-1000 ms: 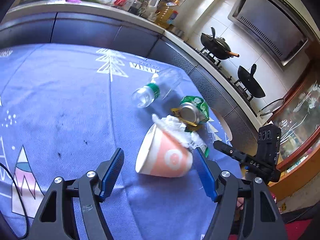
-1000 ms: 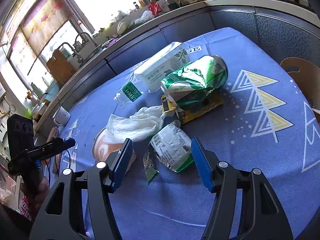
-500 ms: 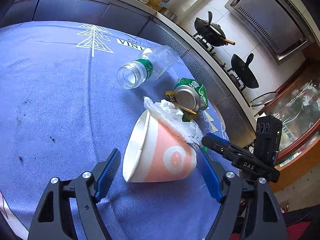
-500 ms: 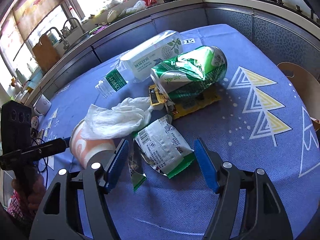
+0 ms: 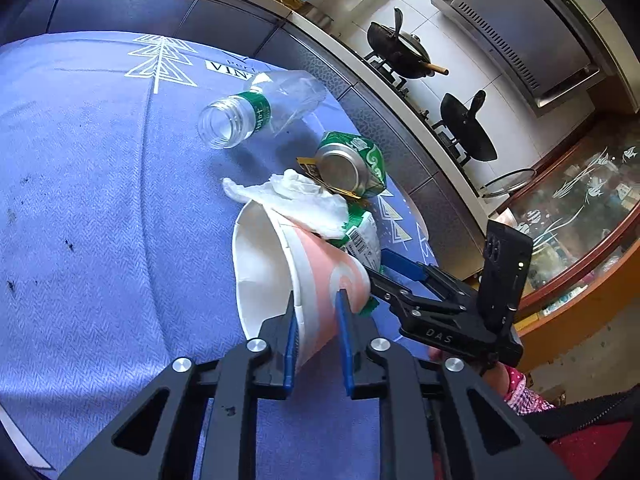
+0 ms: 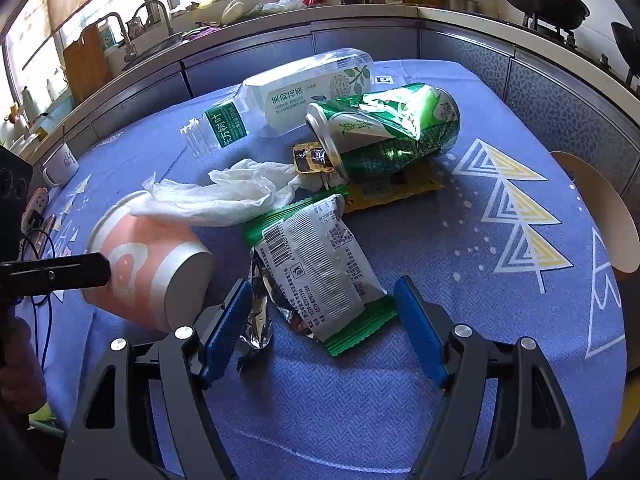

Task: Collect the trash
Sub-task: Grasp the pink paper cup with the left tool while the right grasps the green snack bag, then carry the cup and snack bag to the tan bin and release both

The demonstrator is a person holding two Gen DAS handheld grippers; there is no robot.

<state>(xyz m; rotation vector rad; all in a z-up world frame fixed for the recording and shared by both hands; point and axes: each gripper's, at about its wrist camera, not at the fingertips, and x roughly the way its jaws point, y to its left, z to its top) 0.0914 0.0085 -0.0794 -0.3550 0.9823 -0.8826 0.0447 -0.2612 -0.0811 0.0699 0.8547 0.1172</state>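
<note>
A pink-and-white paper cup [image 5: 320, 248] lies on its side on the blue tablecloth. My left gripper [image 5: 316, 304] is closing on its wall, one finger inside the rim and one outside, both pads pressing. A crumpled white tissue [image 5: 296, 196] drapes over the cup's rim. My right gripper [image 6: 323, 286] hovers low with its jaws closing slightly. A green-edged snack wrapper [image 6: 320, 264] lies between them, untouched. Behind it lie a dented green can [image 6: 384, 128], a yellow sachet [image 6: 392, 188] and an uncapped clear bottle [image 6: 292, 96].
The round table [image 6: 480, 240] stands close to a dark counter. A stove with two woks [image 5: 400, 52] is behind it. A white mug [image 6: 60, 164] sits at the table's far left, and a wooden chair seat [image 6: 600, 208] shows at the right.
My left gripper moved forward and down, and its jaws went from wide apart to clamped on the cup's wall. My right gripper sank closer over the snack wrapper.
</note>
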